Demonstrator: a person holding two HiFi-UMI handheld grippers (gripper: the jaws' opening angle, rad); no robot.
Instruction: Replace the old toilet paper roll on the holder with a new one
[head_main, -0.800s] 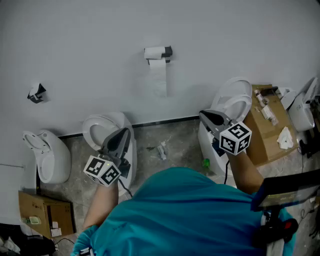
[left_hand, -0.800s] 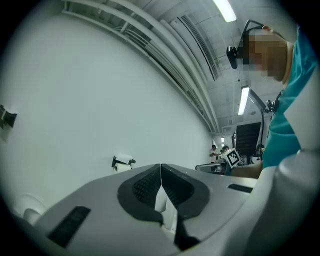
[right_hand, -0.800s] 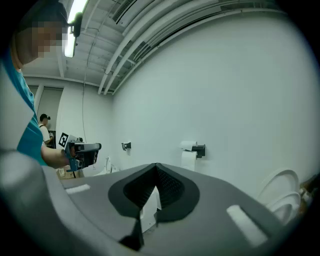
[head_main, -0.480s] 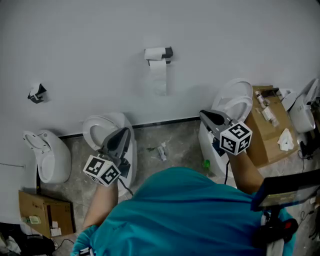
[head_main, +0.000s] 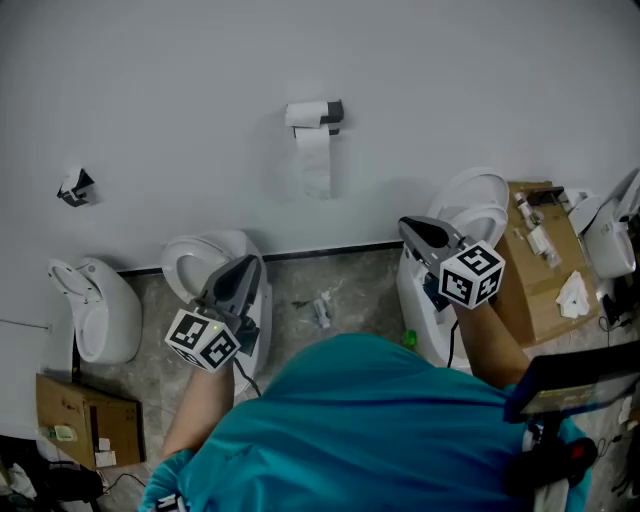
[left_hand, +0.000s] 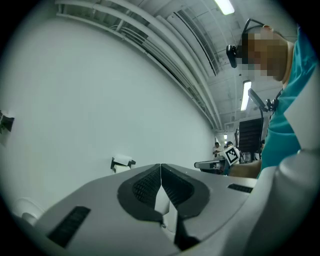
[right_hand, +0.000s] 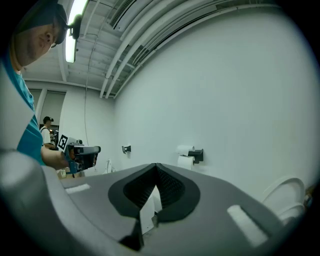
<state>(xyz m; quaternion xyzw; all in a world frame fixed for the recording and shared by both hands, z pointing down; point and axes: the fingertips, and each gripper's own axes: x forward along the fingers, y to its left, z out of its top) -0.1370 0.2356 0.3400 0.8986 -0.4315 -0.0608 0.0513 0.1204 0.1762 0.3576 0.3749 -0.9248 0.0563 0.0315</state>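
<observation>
Head view, left tongs (head_main: 246, 266) and right tongs (head_main: 407, 226) clenched empty, unmoved, roll (head_main: 305, 114) still mounted

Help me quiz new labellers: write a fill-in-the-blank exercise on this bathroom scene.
1. The toilet paper roll sits on a holder fixed to the ____.
2. The left claw and the right claw are both empty and ____.
3. The open cardboard box holding small items stands beside a toilet on the person's ____ side.

Missing words: wall; shut; right.
</observation>
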